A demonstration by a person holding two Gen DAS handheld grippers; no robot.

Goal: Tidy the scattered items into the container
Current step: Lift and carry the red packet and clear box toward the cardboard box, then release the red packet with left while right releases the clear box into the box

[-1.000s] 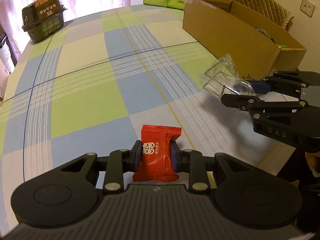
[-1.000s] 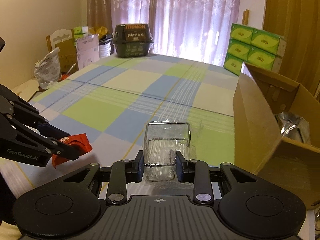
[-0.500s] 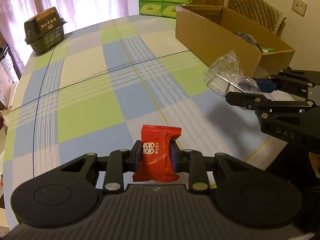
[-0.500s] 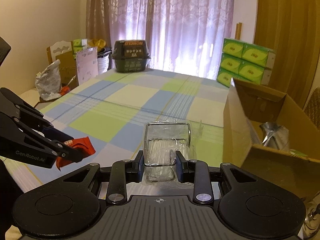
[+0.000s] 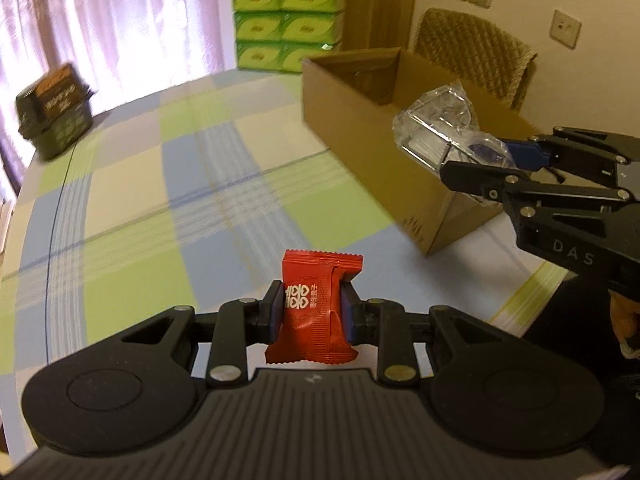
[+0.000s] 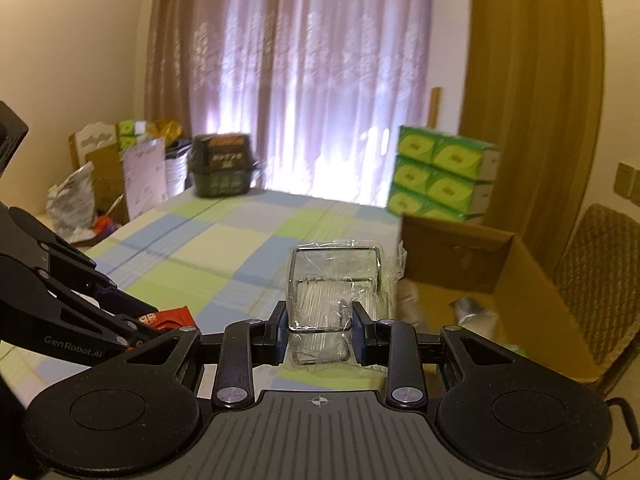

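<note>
Left gripper [image 5: 312,312]: its jaws are clamping a red candy packet [image 5: 318,308] from both sides, the blue pads [image 5: 275,312] pressing into the wrapper; the packet is standing upright between them, white characters facing the camera, its crimped top edge rising above the fingertips

Right gripper [image 6: 320,328]: its jaws are gripping a clear plastic-wrapped wire item [image 6: 334,284], which is sticking up and forward beyond the fingertips; the contents are hard to make out through the crinkled film

Right gripper, seen from the left one: it is sitting ahead and to the right [image 5: 486,164], holding the clear bundle [image 5: 438,128] up over the near part of the box opening

Cardboard box [image 5: 360,132]: it is standing open ahead and to the right of the left gripper; from the right gripper it is lying just ahead and to the right [image 6: 516,280], with a silvery packet [image 6: 474,312] showing inside

Left gripper, seen from the right one: it is reaching in from the left [image 6: 156,326], the red packet [image 6: 166,317] peeking out at its tips

Table [image 5: 160,184]: a checked cloth of blue, green and cream is lying below both tools

Far end: a dark green lidded container [image 5: 54,112] is sitting ahead to the left, and stacked green tissue boxes [image 5: 288,24] are standing straight ahead beyond the table edge

Hand [image 5: 626,326]: a small part is showing at the far right, behind the right tool
</note>
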